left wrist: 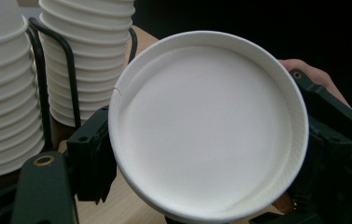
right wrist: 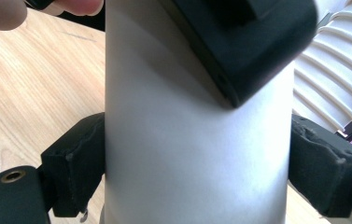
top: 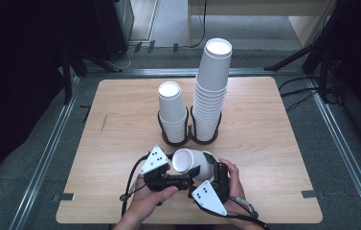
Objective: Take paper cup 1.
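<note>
**One cup, two claws, near edge of the table**

From above, I hold a white paper cup (top: 191,163) on its side over the near middle of the wooden table (top: 120,124), its open mouth turned toward my left. My left gripper (top: 180,178) and right gripper (top: 211,178) meet at it, one from each side. Behind it stand a short stack of cups (top: 172,111) and a tall stack of cups (top: 211,91), side by side in a black wire holder (top: 187,136).

Along my left gripper (left wrist: 201,154), the cup's mouth (left wrist: 208,126) faces me, my jaws clamped on its wall at both sides.

Along my right gripper (right wrist: 197,168), the cup's wall (right wrist: 187,154) stands between my pads (right wrist: 78,163), which lie against it on both sides; my left jaw crosses it above.
</note>
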`<action>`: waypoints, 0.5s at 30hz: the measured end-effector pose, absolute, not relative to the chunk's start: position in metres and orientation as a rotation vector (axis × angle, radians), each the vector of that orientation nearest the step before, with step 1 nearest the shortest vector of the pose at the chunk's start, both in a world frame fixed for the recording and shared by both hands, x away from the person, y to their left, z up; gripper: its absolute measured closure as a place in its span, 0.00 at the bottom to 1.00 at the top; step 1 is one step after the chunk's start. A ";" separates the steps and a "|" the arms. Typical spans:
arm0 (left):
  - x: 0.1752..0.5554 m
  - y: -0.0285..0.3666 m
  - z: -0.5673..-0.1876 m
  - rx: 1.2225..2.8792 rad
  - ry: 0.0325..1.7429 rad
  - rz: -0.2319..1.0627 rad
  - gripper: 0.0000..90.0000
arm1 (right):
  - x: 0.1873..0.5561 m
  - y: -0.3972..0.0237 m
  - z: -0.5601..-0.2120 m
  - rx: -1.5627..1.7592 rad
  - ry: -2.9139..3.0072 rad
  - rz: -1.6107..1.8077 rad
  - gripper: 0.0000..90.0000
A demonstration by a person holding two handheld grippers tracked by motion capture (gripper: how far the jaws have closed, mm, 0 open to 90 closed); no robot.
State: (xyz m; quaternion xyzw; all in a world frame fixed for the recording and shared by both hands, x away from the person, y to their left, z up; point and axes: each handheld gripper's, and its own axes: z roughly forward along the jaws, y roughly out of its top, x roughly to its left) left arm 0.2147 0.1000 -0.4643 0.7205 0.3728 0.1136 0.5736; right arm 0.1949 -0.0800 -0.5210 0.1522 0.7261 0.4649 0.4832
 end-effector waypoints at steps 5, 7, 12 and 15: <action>0.215 0.104 -0.464 1.673 0.885 0.307 0.23 | 0.195 -0.081 -0.519 0.394 1.782 1.143 0.03; 0.216 0.107 -0.464 1.656 0.880 0.307 0.24 | 0.193 -0.083 -0.517 0.413 1.797 1.169 0.01; 0.215 0.110 -0.465 1.600 0.851 0.375 0.25 | 0.188 -0.095 -0.510 0.557 1.834 1.249 0.00; 0.215 0.110 -0.467 1.576 0.837 0.411 0.25 | 0.184 -0.101 -0.508 0.609 1.848 1.288 0.00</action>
